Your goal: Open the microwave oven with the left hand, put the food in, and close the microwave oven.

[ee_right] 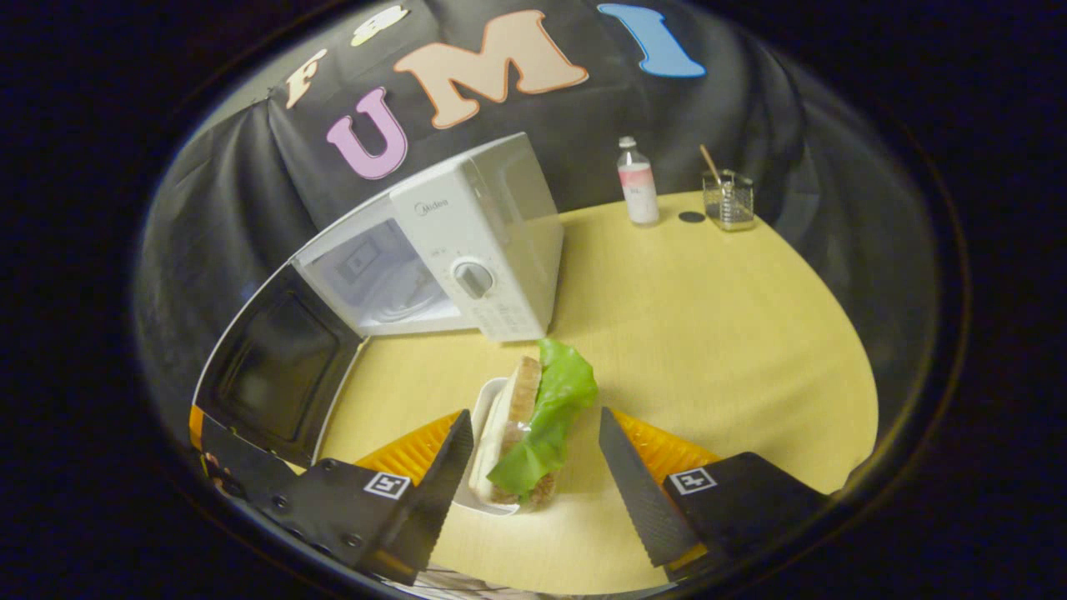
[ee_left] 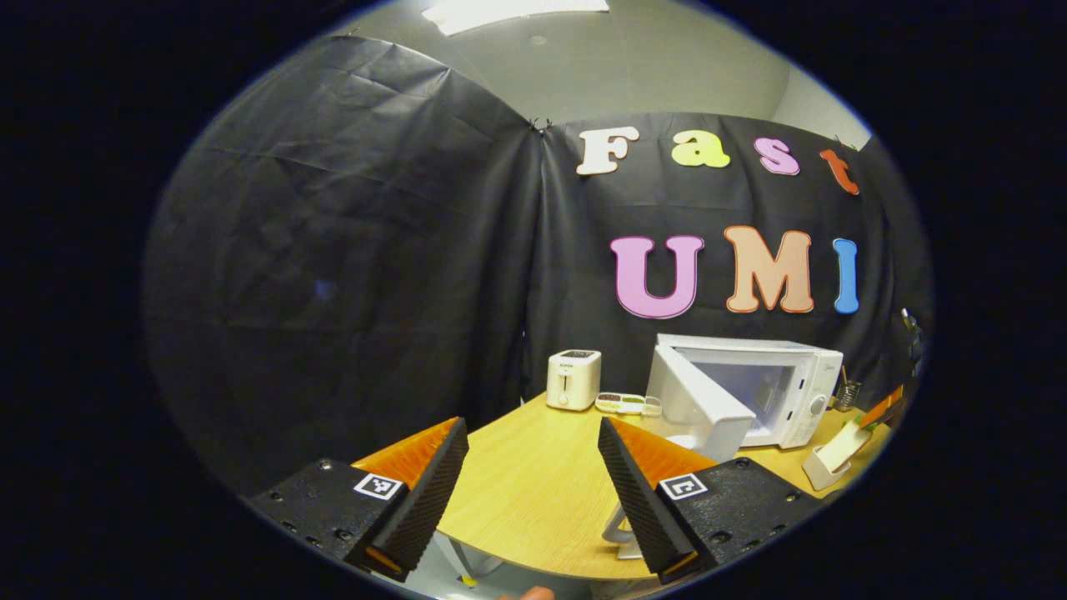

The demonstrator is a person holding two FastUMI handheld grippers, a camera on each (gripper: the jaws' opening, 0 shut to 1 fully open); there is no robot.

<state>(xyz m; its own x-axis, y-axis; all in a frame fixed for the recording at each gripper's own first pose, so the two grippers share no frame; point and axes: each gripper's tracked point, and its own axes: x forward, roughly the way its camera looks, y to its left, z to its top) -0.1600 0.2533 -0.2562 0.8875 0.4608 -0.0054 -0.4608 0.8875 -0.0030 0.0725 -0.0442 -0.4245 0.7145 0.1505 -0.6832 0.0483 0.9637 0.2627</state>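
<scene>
The white microwave (ee_right: 467,242) stands on the yellow table with its door (ee_right: 275,367) swung wide open to the left and its cavity showing. A sandwich with green lettuce (ee_right: 542,408) stands on edge in a white holder (ee_right: 488,417), in front of the microwave. My right gripper (ee_right: 533,421) is open and straddles it; the left finger is close to the holder and the right finger stands apart. My left gripper (ee_left: 532,429) is open with nothing in it, back over the table's near edge. From there the microwave (ee_left: 775,387) and its door (ee_left: 696,404) lie ahead to the right.
A white toaster (ee_left: 573,379) and a small tray (ee_left: 621,403) sit at the back by the cloth wall. A bottle (ee_right: 638,183), a glass container with a stick (ee_right: 728,200) and a dark disc (ee_right: 691,217) stand to the right of the microwave. The table (ee_right: 733,333) has bare room there.
</scene>
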